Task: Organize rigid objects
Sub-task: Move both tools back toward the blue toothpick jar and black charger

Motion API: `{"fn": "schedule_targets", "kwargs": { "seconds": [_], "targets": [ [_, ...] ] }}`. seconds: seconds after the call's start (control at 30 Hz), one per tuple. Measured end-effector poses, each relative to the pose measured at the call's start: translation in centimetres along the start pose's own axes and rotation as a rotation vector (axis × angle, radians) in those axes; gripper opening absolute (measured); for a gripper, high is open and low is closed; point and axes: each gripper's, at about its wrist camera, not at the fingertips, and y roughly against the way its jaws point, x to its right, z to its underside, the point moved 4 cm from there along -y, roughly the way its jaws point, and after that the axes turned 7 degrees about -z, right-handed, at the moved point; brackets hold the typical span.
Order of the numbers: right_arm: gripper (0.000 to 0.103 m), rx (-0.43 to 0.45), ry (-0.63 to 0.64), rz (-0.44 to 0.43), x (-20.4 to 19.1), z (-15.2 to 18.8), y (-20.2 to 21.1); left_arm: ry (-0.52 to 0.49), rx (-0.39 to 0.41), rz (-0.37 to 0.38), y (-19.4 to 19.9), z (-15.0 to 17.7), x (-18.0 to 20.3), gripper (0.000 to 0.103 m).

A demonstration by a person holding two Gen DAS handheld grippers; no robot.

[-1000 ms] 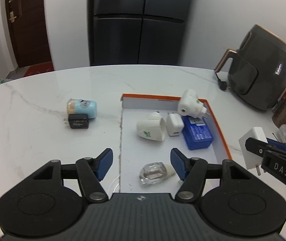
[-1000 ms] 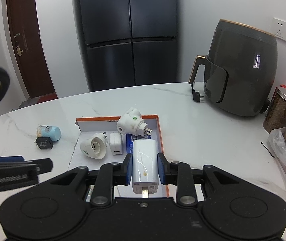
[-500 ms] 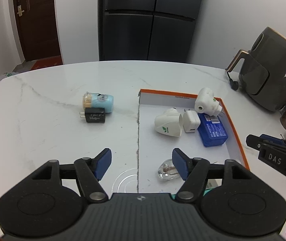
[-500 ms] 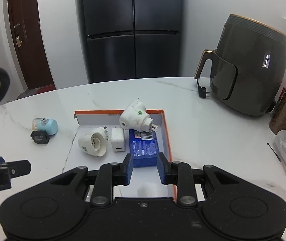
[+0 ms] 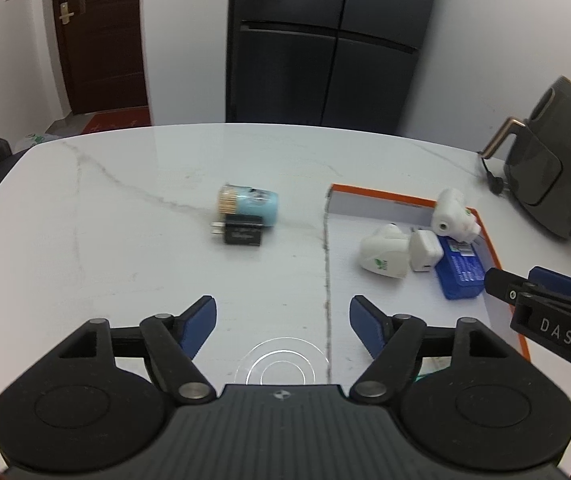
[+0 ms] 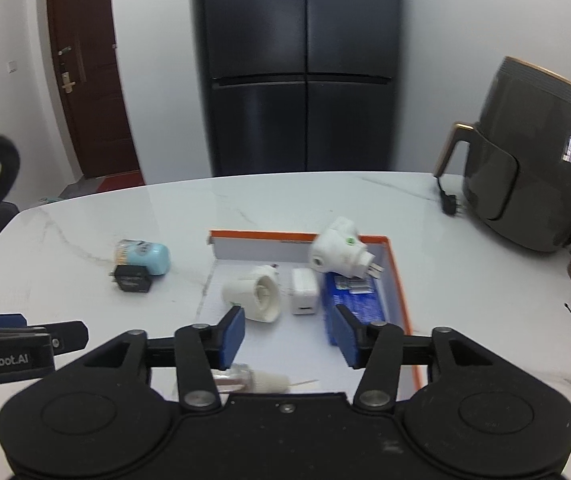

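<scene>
Reaching for the black plug (image 5: 242, 233) by the blue tub (image 5: 250, 204) on the table (image 5: 105, 248), the empty, opening left gripper (image 5: 283, 324) could roll the tub away from the tray (image 5: 369, 193).

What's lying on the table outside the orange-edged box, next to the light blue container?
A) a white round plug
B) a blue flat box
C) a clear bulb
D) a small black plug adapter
D: the small black plug adapter rests against the light blue container on the bare table, left of the orange-edged box.
</scene>
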Motion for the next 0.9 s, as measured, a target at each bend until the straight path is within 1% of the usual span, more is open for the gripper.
{"fn": "schedule_targets", "kwargs": {
  "seconds": [0.17,0.53,0.6,0.77,0.9],
  "targets": [
    [0.067,-0.003,0.017,-0.027,-2.4,-0.3,-0.6,0.02,0.0,-0.02,-0.3,-0.3,-2.3,0.077],
    [0.07,-0.034,0.042,-0.061,-6.8,-0.5,-3.0,0.068,-0.011,-0.051,-1.5,-0.9,-6.7,0.082],
    [0.072,-0.043,0.045,-0.066,-7.6,-0.5,-3.8,0.074,-0.016,-0.054,-1.8,-0.9,-7.6,0.082],
    [0.079,-0.076,0.035,-0.099,-10.0,-0.5,-6.3,0.096,-0.027,-0.063,-2.5,-1.0,-10.3,0.085],
    [0.081,-0.096,0.043,-0.12,-12.4,-0.8,-9.6,0.113,-0.036,-0.077,-2.9,-0.9,-12.7,0.086]
  ]
}}
